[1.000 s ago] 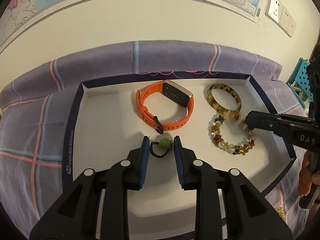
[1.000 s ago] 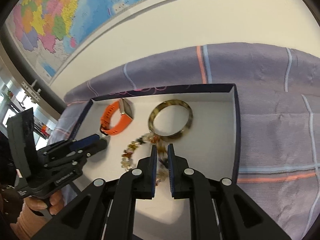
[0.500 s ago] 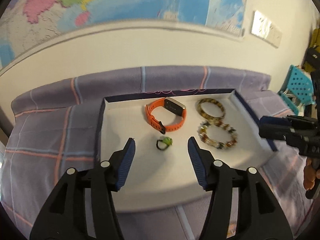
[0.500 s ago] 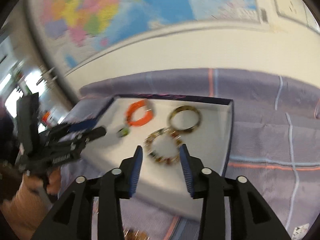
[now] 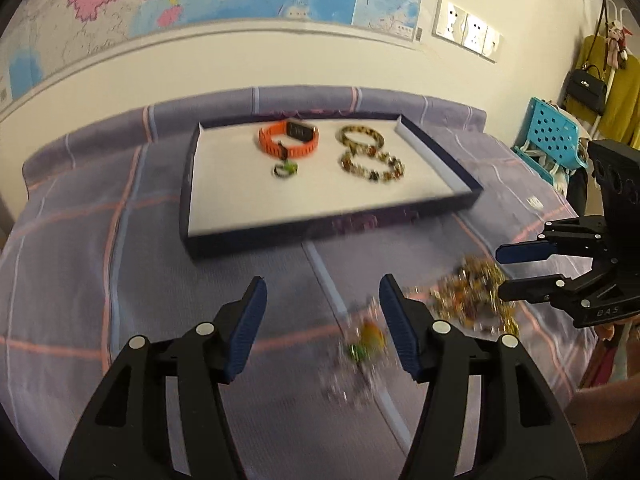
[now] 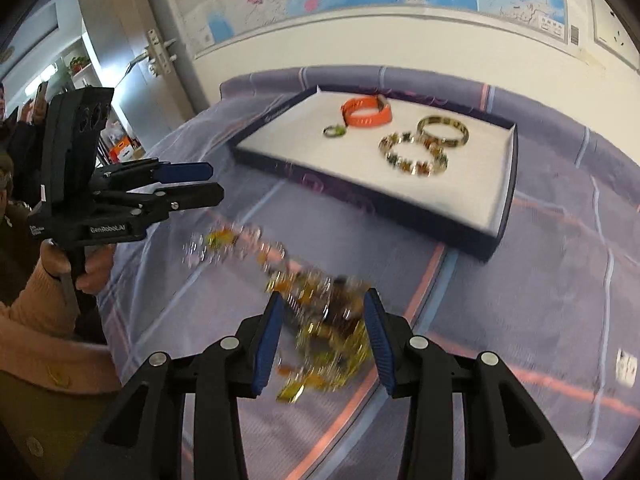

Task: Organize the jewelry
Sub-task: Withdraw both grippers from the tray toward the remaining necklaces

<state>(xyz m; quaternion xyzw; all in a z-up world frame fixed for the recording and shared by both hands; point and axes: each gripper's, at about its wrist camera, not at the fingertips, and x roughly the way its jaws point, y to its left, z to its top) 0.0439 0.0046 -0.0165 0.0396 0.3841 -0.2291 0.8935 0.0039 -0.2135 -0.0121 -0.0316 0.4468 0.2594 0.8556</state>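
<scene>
Left wrist view: the left gripper [image 5: 322, 326] hangs over the purple checked bedcover [image 5: 80, 240], nearer the camera than the tray [image 5: 192, 184].
Left jaws: opening; nothing pressed between the pads. A small blurred pile of trinkets [image 5: 360, 354] lies on the cloth beneath them.
Right jaws: the right gripper [image 6: 322, 340] stands parted, its pads not pressing on anything. It is poised above a blurred gold and amber heap of chains [image 6: 320, 320]; whether it touches the heap cannot be told.
Tray contents: an orange watch [image 5: 288, 142] at the far side; a small ring with a green stone [image 5: 285, 170] just in front of it; a mottled bangle [image 5: 360, 138] to the right of the watch; a beaded bracelet [image 5: 372, 166] just in front of the bangle, touching or nearly so.
Tray state: four pieces laid out apart; the half nearest the camera is bare white lining.
Loose jewelry: both heaps lie on the bedcover outside the tray, on its near side.
Step in hand, as judged: between placements, with both grippers empty and positioned at the unsorted heaps for a fresh pick.
Next move, as judged: lower each gripper onto one piece only and close on it, lifting slowly.
Risk, as judged: the chains look tangled, so neighbours may be dragged along.
</scene>
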